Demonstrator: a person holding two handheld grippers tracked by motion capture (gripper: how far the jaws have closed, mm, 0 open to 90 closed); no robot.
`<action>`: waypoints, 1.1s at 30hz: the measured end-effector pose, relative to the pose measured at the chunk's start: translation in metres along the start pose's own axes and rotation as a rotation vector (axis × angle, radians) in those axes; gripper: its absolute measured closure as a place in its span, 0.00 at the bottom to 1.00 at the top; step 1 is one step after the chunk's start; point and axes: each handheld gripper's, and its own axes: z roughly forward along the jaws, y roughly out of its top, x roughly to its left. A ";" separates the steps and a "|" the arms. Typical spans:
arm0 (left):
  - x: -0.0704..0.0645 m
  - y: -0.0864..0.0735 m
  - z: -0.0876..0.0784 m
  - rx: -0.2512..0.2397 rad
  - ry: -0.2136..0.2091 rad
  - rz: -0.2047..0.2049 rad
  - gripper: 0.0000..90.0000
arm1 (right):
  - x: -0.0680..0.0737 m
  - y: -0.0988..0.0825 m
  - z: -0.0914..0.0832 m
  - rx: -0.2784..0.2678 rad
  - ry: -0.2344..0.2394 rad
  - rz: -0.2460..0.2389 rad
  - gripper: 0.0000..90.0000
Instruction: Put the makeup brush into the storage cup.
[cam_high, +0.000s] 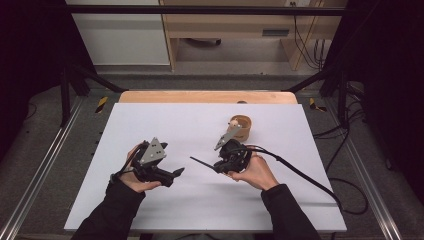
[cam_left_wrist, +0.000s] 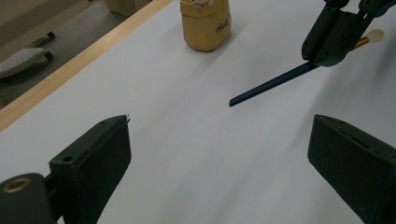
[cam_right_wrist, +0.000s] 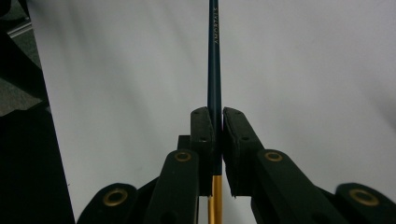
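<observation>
Left: the black left gripper (cam_high: 176, 172), jaws spread and empty, faces the thin dark-blue pencil-like stick with a gold end (cam_left_wrist: 271, 84) just ahead of it. Right: the black right gripper (cam_high: 216, 166) pinches that stick near its gold end; beyond stands a tan cylindrical holder (cam_high: 240, 127). The stick looks light, stiff, slippery; best grasped mid-shaft.

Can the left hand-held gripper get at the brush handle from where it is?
Probably yes. The left hand-held gripper is open, and only bare table lies between it and the brush handle, which sticks out free from the right hand-held gripper.
</observation>
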 end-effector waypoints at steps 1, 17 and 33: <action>0.000 0.000 0.000 0.000 0.000 0.000 0.06 | 0.000 0.000 0.000 0.000 0.000 0.000 0.92; -0.017 0.012 0.012 0.056 -0.023 0.120 0.06 | 0.004 -0.001 0.001 0.019 0.029 -0.024 0.92; -0.036 0.016 0.028 0.101 -0.029 0.241 0.08 | 0.005 -0.001 0.004 0.037 0.046 -0.021 0.93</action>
